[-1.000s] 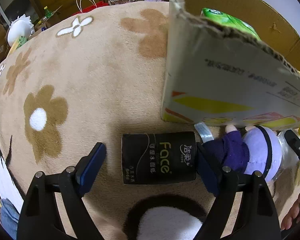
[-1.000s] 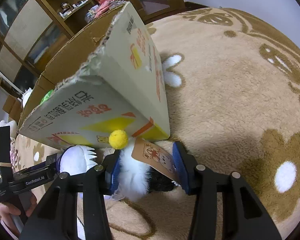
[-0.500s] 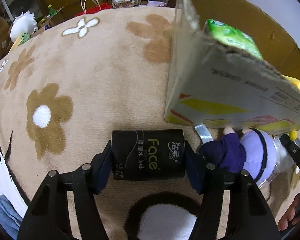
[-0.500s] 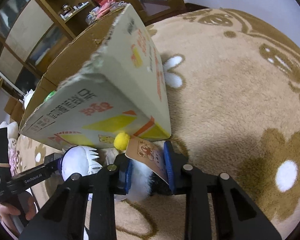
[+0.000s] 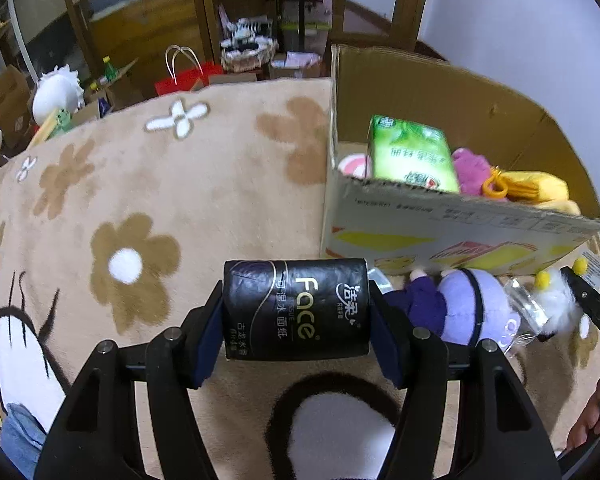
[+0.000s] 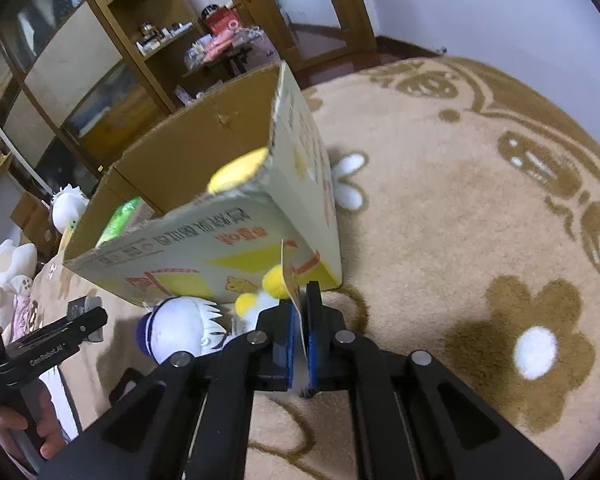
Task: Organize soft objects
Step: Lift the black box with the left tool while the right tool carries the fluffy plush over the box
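Observation:
My left gripper is shut on a black tissue pack and holds it off the rug in front of the cardboard box. A purple plush doll lies on the rug at the box's foot. In the right wrist view my right gripper is shut on a small white plush with yellow pompoms, pinching its fur and paper tag. That white plush also shows beside the right gripper's finger. The doll's white head lies left of it.
The open box holds a green tissue pack, a pink plush and a yellow plush. The beige flower rug spreads to the left. Shelves, boxes and a red bag stand beyond it. A hand holds the left gripper.
The left gripper closed on the black pack and lifted it off the rug. The right gripper closed on the white plush and its tag and rose a little, bringing the box's inside into view.

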The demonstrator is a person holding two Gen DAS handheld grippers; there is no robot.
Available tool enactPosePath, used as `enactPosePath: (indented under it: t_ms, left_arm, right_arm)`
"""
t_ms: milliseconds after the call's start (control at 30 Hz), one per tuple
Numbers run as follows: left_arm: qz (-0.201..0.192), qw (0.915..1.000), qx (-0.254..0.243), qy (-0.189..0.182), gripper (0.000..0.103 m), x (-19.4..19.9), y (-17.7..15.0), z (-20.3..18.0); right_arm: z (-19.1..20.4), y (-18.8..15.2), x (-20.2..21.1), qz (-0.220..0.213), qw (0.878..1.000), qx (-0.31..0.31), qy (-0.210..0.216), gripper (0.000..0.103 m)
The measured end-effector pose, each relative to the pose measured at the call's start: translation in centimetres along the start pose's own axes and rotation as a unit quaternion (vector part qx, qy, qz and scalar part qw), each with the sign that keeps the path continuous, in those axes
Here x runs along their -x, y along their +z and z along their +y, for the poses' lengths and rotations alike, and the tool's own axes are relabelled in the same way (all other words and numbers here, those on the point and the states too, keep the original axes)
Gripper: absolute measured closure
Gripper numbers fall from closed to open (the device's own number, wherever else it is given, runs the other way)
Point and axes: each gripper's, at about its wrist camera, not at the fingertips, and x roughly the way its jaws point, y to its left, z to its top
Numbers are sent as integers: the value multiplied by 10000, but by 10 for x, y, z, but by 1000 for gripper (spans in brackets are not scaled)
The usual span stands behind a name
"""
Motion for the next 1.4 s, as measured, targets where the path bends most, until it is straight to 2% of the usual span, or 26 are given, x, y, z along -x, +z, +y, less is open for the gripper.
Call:
enactPosePath:
  t_ms: [167,267,500,733,933,1033,1167,1400]
  left_arm:
    - [-400,9992,-10,-78,40,23,-1,-2]
    - [-805,9965,-104,-184,40,42,-1,-2]
    - [-1772,9826,-169,-525,40,84,2,-9]
    - [-2022,9766,-267,-677,40,93,17,-15]
    - [-2147,9734,-442,-659,40,85,33,-23]
    - [-2168,9730,-490,-617,40,81,38,-28]
    - [-2141,9726,-509,-753,40,78,46,-32]
    - [-2347,9653,-905,-698,40,80,55,-48]
  right_arm:
    - [1,5,30,-405,9992,21,31,98]
    - [6,9,53,-725,9973,118,76,98]
    - [29,16,98,-1400,9889,421,262,98]
    - [57,22,125,-1915,9770,897,283,98]
    - [69,25,123,-2139,9702,1129,146,98]
    - [69,25,120,-2157,9697,1137,142,98]
    - [72,30,115,-2226,9676,1185,129,97]
    - [83,39,101,-2285,9643,1333,75,97]
